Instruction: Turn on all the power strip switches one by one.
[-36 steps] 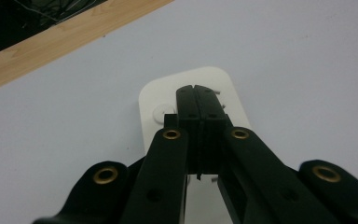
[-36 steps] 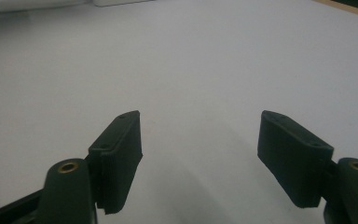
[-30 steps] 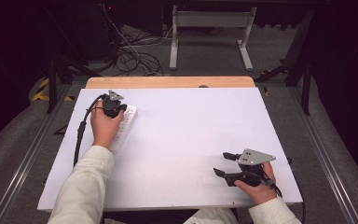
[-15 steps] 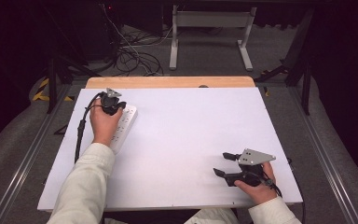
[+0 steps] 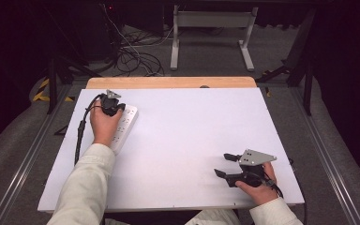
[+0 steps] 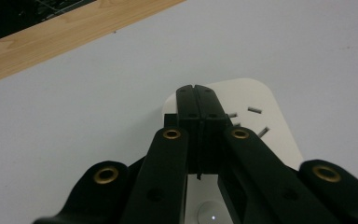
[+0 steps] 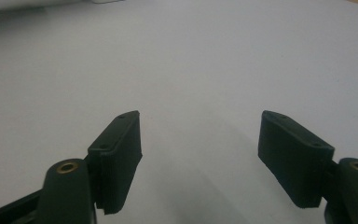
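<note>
Over the white power strip point(image 5: 122, 127) at the worktop's point(image 5: 192, 131) left edge, the left hand-held gripper point(image 6: 197, 93) rests closed, empty. Rigid, light plastic; best gripped across its narrow sides. Well right, the right hand-held gripper point(image 7: 199, 149) gapes, empty.

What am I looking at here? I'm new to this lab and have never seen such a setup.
A person sits at a white-topped table holding hand-held black tongs in each hand; there is no robot. One picture comes from a camera overhead, the other two from cameras riding on each tool. The left tongs are shut, tips over a white plastic power strip lying at the table's left side; they do not seem to grip it. The right tongs are open and hold nothing, over bare tabletop.
</note>
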Tool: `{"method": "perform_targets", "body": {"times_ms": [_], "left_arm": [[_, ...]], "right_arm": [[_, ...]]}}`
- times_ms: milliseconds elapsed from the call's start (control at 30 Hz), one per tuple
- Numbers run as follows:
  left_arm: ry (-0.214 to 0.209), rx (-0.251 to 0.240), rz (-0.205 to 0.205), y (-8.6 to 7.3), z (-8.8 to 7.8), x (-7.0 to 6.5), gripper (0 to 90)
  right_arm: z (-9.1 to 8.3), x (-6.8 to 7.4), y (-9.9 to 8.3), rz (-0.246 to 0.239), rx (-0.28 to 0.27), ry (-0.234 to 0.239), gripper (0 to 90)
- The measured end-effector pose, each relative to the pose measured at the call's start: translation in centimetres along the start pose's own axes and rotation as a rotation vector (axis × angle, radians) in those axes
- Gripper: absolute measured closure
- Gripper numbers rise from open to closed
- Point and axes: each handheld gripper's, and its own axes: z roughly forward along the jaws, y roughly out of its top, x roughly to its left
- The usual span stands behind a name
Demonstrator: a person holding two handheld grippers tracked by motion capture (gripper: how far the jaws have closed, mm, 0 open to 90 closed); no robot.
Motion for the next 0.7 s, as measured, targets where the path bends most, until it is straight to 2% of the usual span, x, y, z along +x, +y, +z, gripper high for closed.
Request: {"method": "perform_targets", "body": {"times_ms": [100,200,533,700], "left_arm": [[0.003,0.013,0.001,-0.04,0.13,-0.22,90.0],[0.029,0.022,-0.011,-0.08,-0.02,0.01,90.0],[0.017,0.006,-0.005,-0.46,0.00,0.21,90.0],[0.018,0.007,0.017,-0.50,0.03,-0.01,90.0]], "right_arm": [[-0.01,0.03,0.02,0.002,-0.002,0.003,30.9],[-0.04,0.03,0.02,0.003,-0.003,0.004,30.8],[-0.10,0.00,0.00,0.004,-0.006,0.007,30.8],[-0.06,-0.06,-0.05,0.007,-0.004,0.007,30.8]]}}
